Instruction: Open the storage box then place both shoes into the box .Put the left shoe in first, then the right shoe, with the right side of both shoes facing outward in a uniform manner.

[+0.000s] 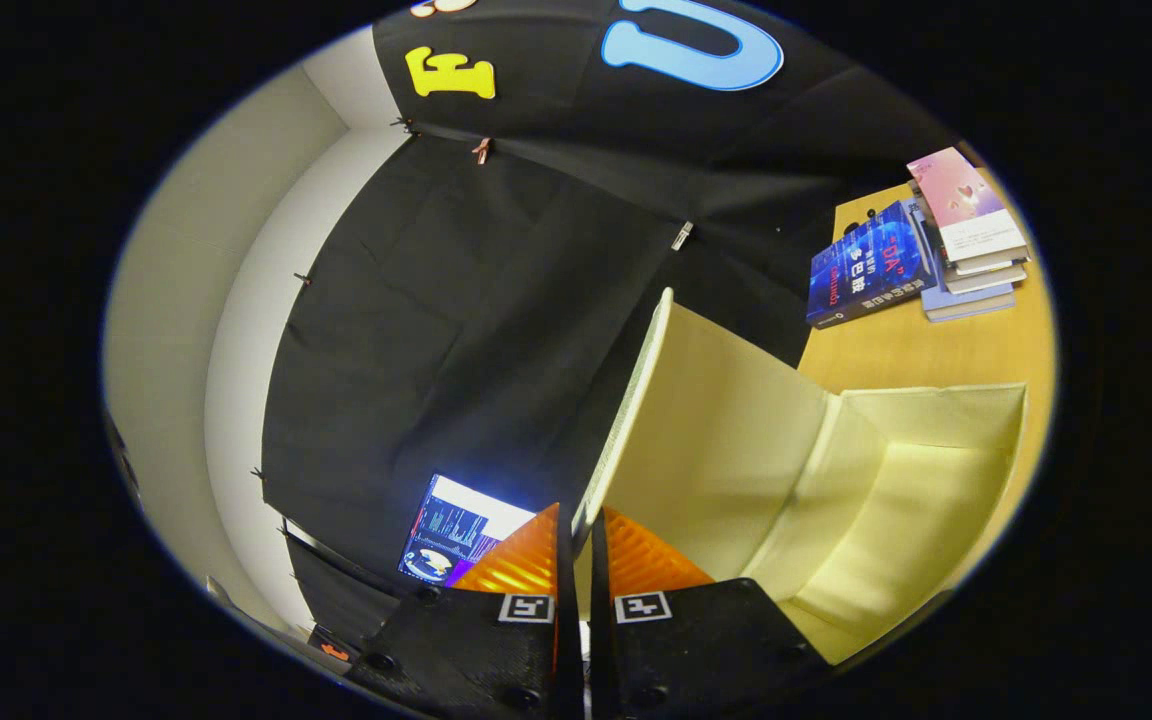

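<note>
- The tool (576, 520) has its fingers pressed nearly together on the lower edge of the lid (726, 440), one finger on each face of the panel, so it is pinching the lid.
- The lid stands swung up, seen almost edge-on from the fingers, with its pale inner face turned toward the box (936, 470).
- The box lies just right of the fingers on the table (896, 350); its cream interior is open, and no shoes can be seen inside it.
- Beyond the box, a stack of books (966, 240) sits at the far end of the table, well apart from the lid.
- A lit screen (461, 530) shows low down, left of the fingers, against the booth wall.
- Judgement: the opening step looks nearly done; both shoes are yet to go in.
- Handling, as a guess: the lid looks like thin, light, fairly stiff plastic, smooth enough to slip. A grip at mid-edge, well onto the panel, should hold best. Pushing it past its hinge stop could flex it or tip the light box.
</note>
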A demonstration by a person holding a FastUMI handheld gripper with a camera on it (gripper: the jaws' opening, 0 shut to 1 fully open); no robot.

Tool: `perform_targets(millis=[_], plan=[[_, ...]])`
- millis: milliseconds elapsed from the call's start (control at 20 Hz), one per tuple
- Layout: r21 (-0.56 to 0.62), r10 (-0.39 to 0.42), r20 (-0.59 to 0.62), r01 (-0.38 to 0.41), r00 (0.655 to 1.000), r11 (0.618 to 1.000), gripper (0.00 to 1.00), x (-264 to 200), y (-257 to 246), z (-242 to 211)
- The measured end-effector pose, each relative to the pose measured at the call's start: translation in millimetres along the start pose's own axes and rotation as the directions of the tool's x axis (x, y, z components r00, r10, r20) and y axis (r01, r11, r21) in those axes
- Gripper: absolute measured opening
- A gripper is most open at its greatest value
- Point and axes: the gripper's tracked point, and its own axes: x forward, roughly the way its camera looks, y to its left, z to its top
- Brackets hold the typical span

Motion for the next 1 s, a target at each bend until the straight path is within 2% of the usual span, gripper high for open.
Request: perform_targets(millis=[50, 250, 350, 500, 600, 650, 700, 800, 1000], plan=[[-0.009, 0.004, 0.003, -0.004, 1.0, 1.0, 0.08, 12, 1, -3], [-0.035, 0.007, -0.016, -0.008, 1.0, 0.999, 0.18, 42, 2, -13], [-0.04, 0.016, -0.028, -0.017, 0.999, 0.999, 0.33, 46, 5, -18], [-0.103, -0.021, -0.007, 0.02, 1.0, 0.994, 0.85, 36, 2, -16], [-0.171, -0.086, 0.037, 0.091, 0.996, 0.981, 0.87, 15, -7, -8], [-0.213, -0.133, 0.069, 0.144, 0.989, 0.966, 0.89, 0, -14, -2], [-0.253, -0.186, 0.104, 0.207, 0.977, 0.945, 0.96, -19, -24, 5], [-0.319, -0.301, 0.178, 0.344, 0.937, 0.883, 0.96, -61, -49, 16], [-0.355, -0.511, 0.273, 0.579, 0.815, 0.734, 0.96, -163, -93, 16]])
